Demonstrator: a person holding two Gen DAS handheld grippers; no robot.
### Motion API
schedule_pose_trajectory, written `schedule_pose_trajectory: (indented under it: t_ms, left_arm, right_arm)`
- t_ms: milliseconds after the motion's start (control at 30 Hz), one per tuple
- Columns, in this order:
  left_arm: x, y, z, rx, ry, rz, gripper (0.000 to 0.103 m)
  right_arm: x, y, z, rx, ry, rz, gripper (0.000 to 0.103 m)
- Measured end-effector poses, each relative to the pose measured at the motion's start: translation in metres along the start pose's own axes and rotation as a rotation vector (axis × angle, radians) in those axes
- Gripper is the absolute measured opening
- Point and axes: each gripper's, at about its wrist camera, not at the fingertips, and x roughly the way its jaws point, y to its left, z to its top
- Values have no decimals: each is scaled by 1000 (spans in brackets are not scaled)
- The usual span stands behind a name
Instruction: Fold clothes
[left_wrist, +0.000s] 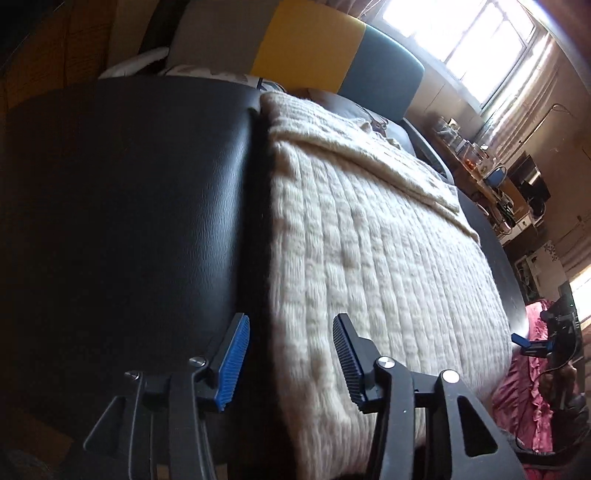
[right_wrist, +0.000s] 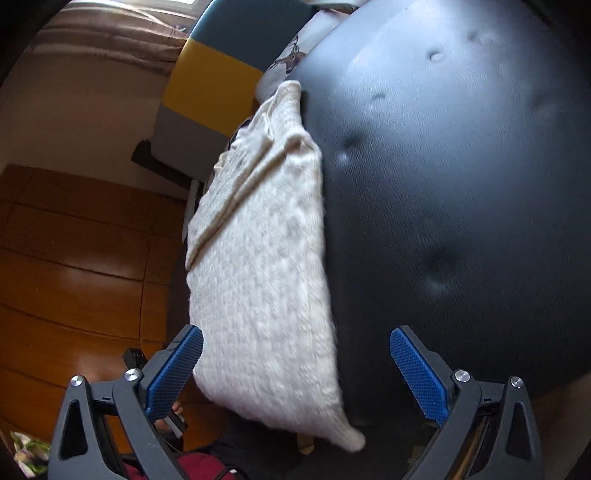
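Note:
A cream ribbed knit sweater (left_wrist: 369, 229) lies folded into a long rectangle on a black leather-like surface (left_wrist: 129, 203), with a folded layer on top at its far end. My left gripper (left_wrist: 290, 347) is open, low at the sweater's near left edge. In the right wrist view the sweater (right_wrist: 262, 280) hangs over the edge of the black surface (right_wrist: 461, 184). My right gripper (right_wrist: 295, 365) is open around the sweater's near end, not gripping it. The right gripper (left_wrist: 524, 341) also shows at the far right of the left wrist view.
A headboard in grey, yellow and teal (left_wrist: 314, 48) stands beyond the surface. A bright window (left_wrist: 472, 44) and a cluttered shelf (left_wrist: 491, 173) are at the right. Pink fabric (left_wrist: 528, 387) lies below right. Wooden floor (right_wrist: 74, 258) is at the left.

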Motion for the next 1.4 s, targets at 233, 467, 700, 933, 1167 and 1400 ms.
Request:
schedule_pose_trajectory:
  t_ms: [233, 467, 700, 933, 1167, 1400]
  left_arm:
    - [0, -3, -20, 50, 37, 5, 49]
    - [-2, -9, -21, 35, 39, 6, 41]
    - [3, -33, -28, 122, 25, 80, 39]
    - [2, -37, -26, 93, 1, 143, 9]
    - [6, -51, -29, 163, -10, 198, 11]
    - [-9, -49, -36, 149, 9, 66, 7]
  right_arm:
    - [49, 25, -3, -122, 76, 84, 102]
    - [61, 34, -2, -143, 80, 70, 103]
    - [57, 41, -15, -216, 22, 58, 103]
    - [58, 19, -21, -150, 77, -52, 11]
    - [58, 9, -33, -138, 18, 25, 19]
    - [59, 34, -41, -238, 6, -114, 12]
